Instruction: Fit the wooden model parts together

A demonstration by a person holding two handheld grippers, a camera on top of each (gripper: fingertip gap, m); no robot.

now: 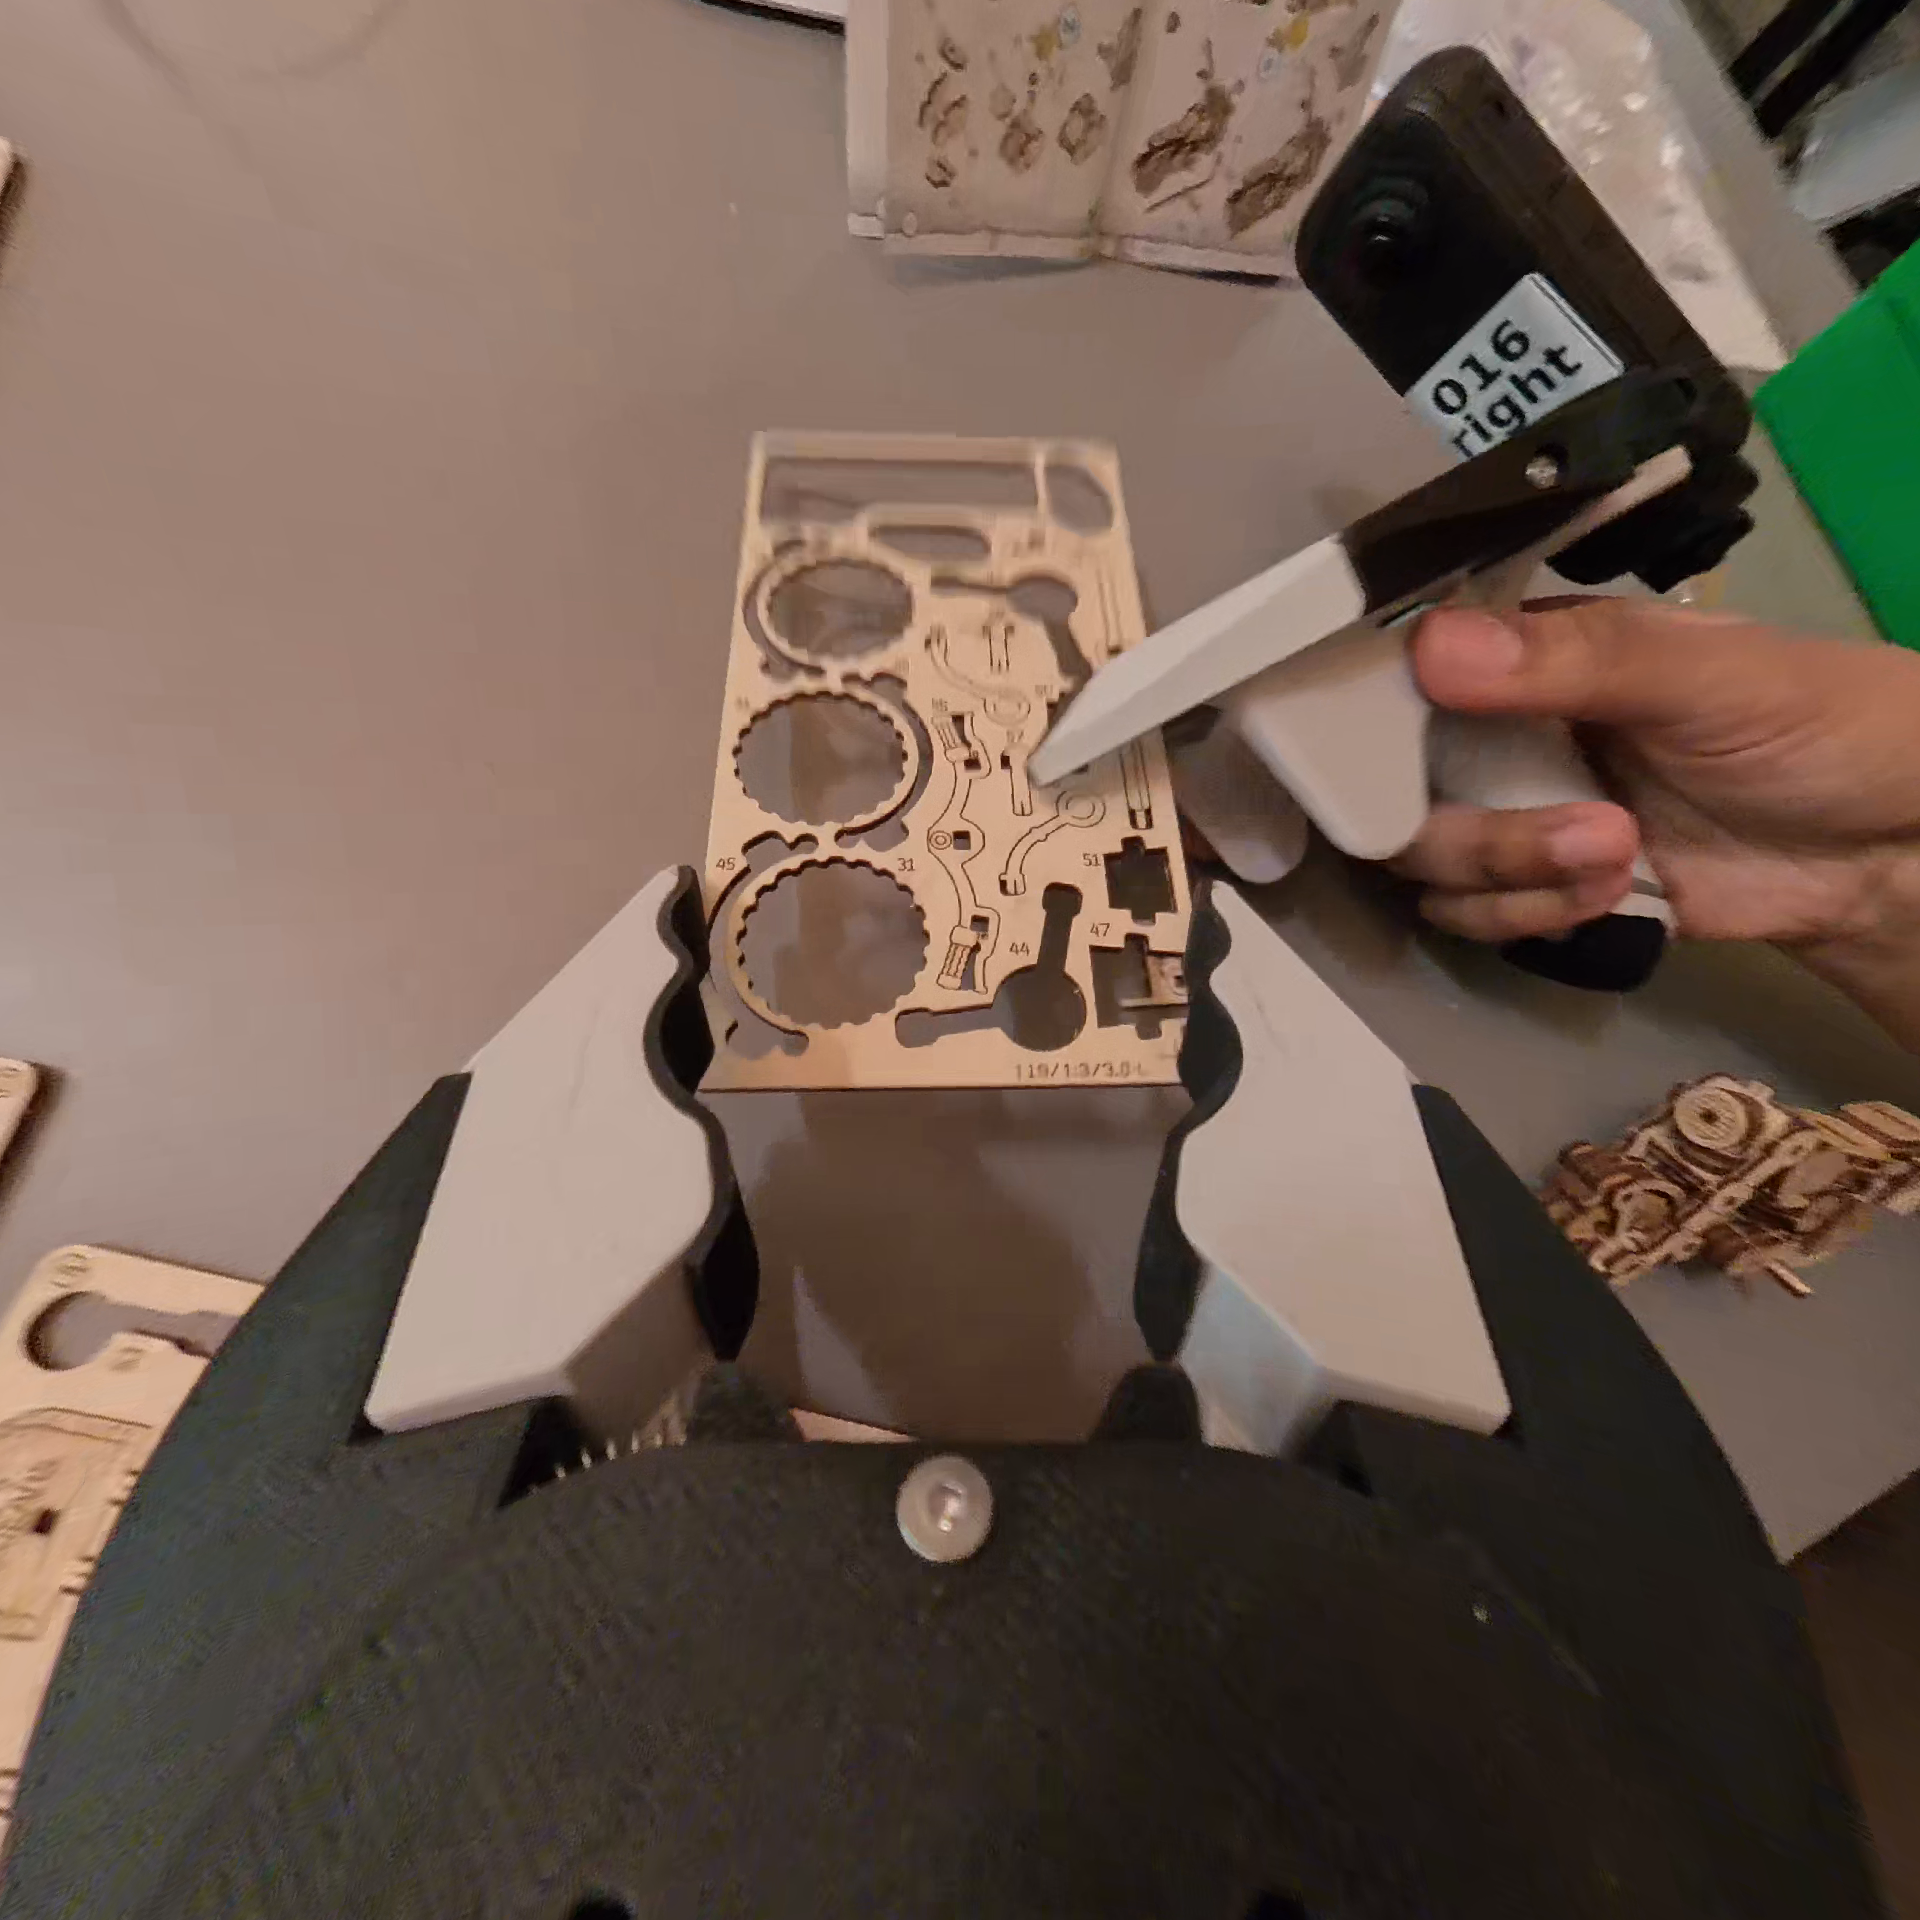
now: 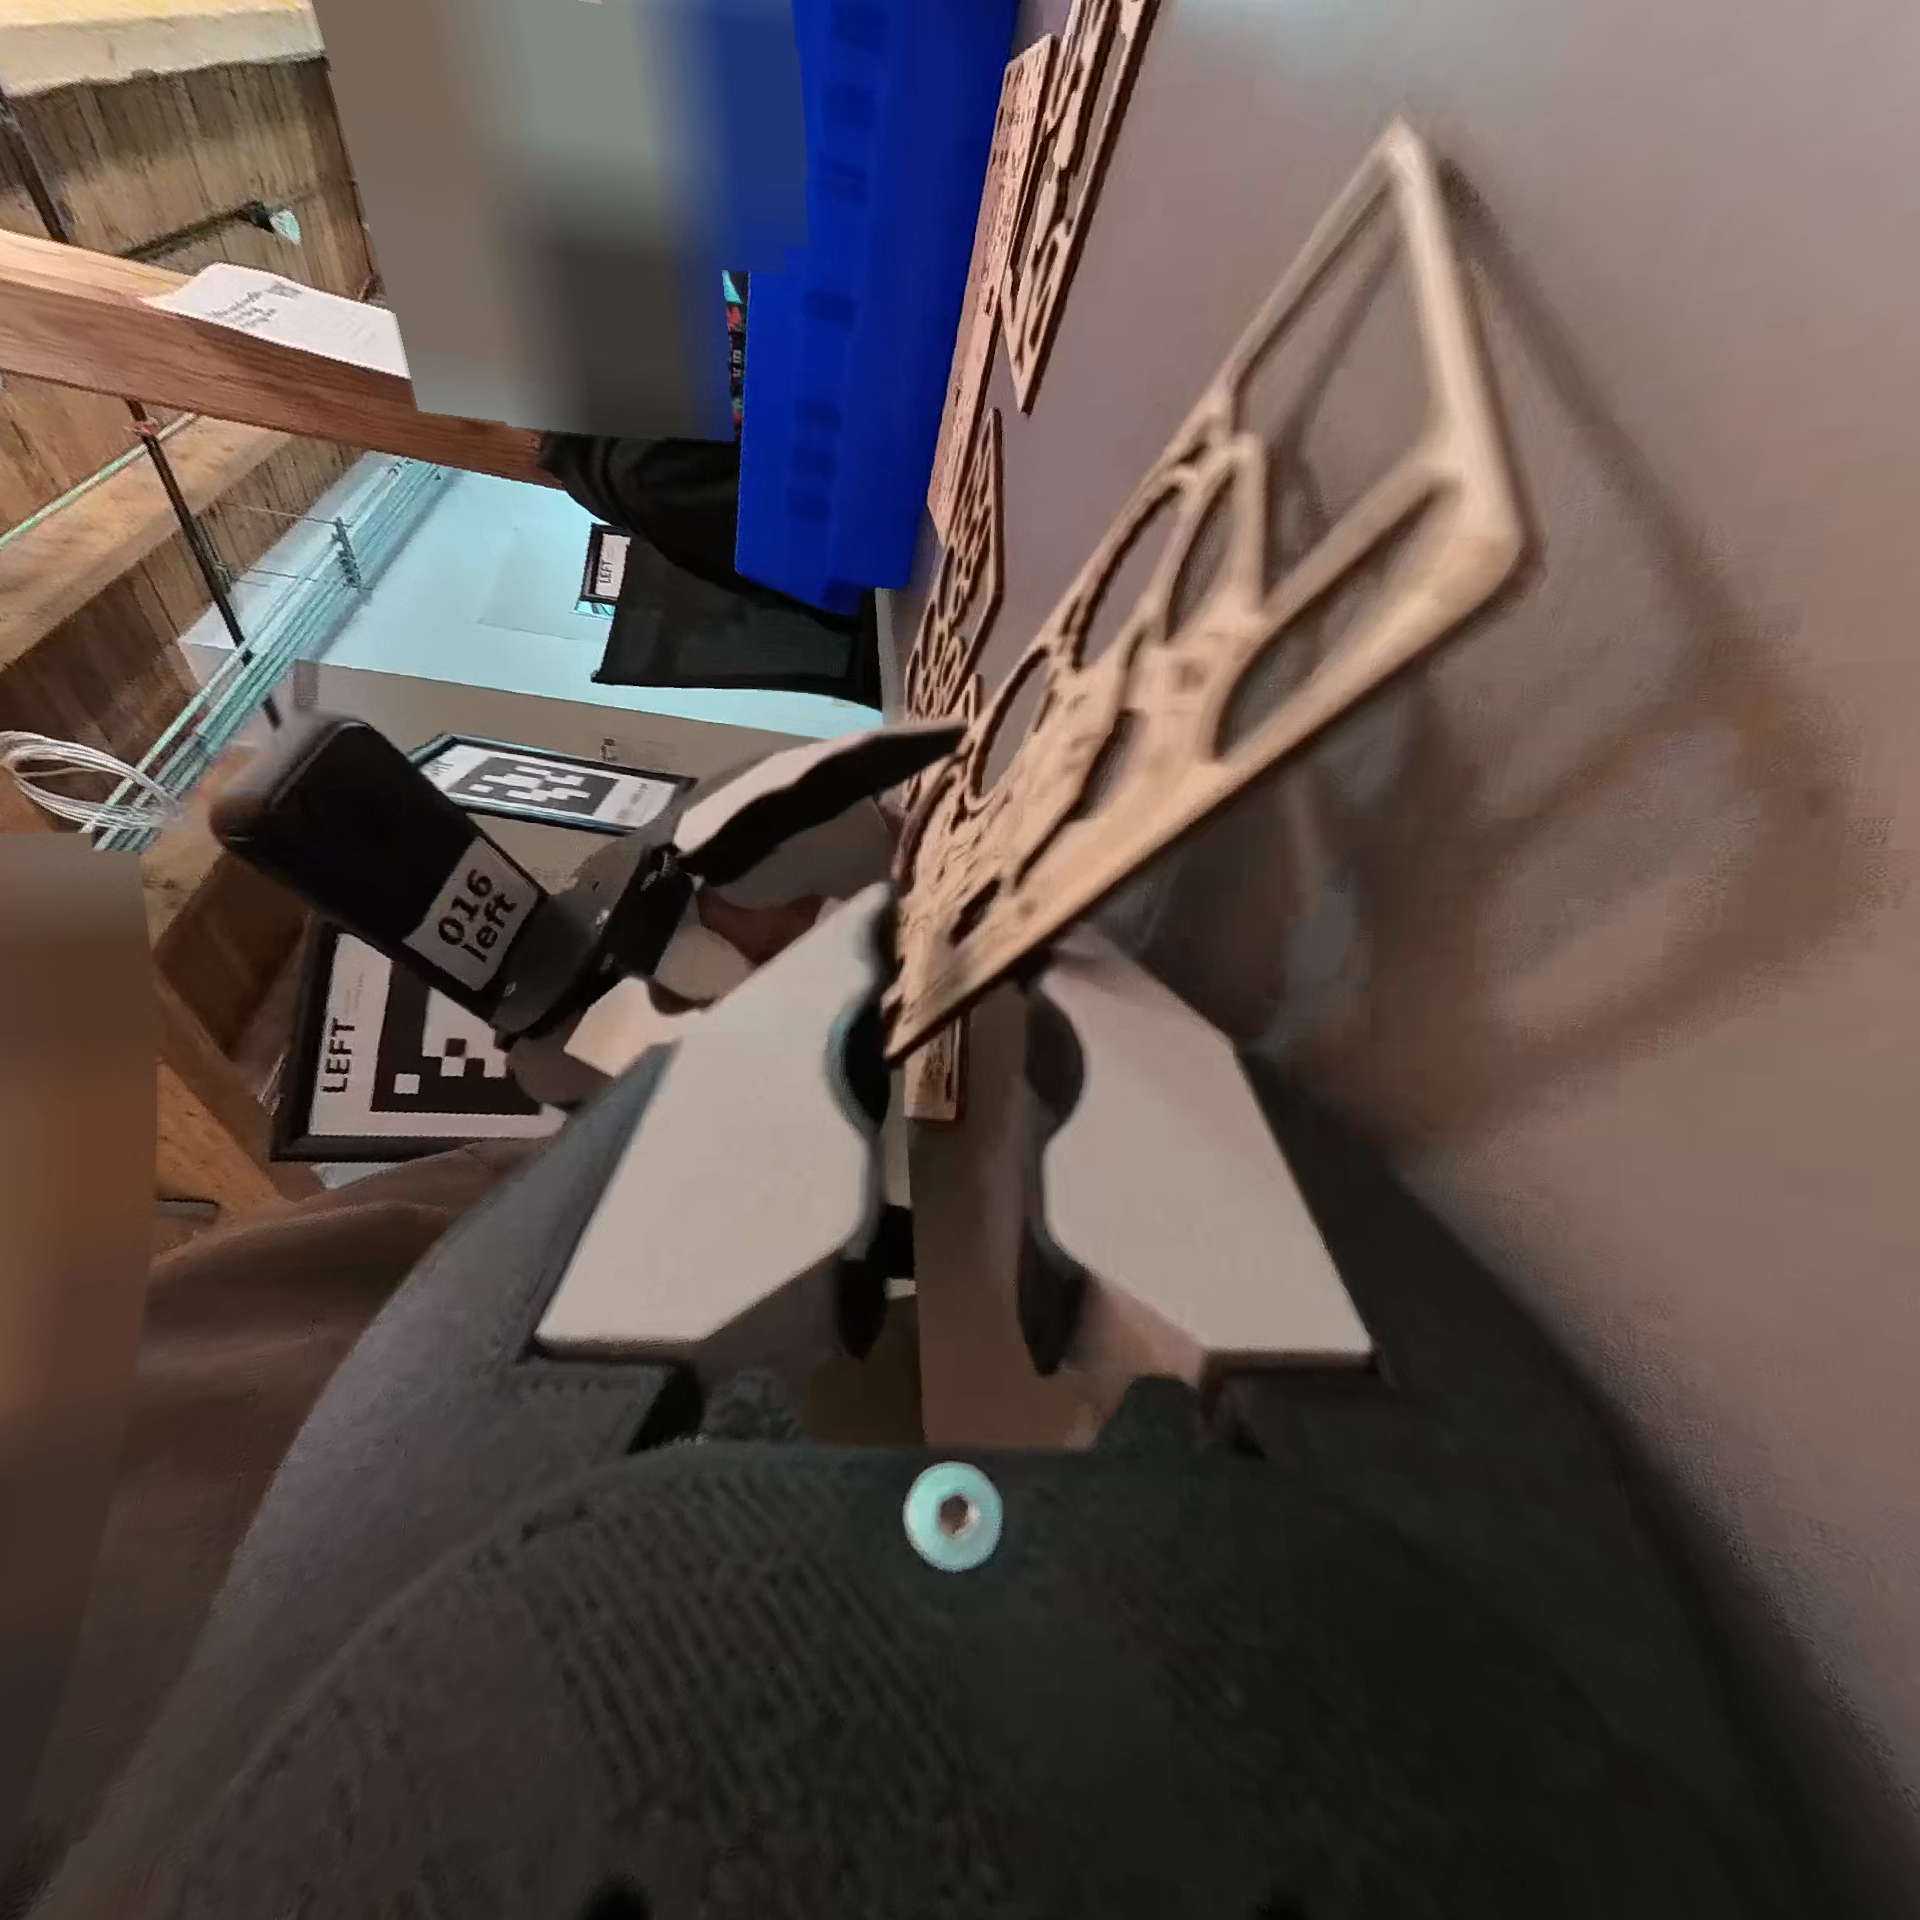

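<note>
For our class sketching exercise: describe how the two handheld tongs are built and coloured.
Both the left tongs and right tongs have rough black bodies, a silver screw, and pale grey wedge fingers lined with wavy black pads. Each carries a black camera block with a white label.

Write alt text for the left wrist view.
A laser-cut wooden parts sheet is held across its near end by the left hand-held gripper, above a grey table. The right hand-held gripper touches its tip to small parts still in the sheet.
</note>
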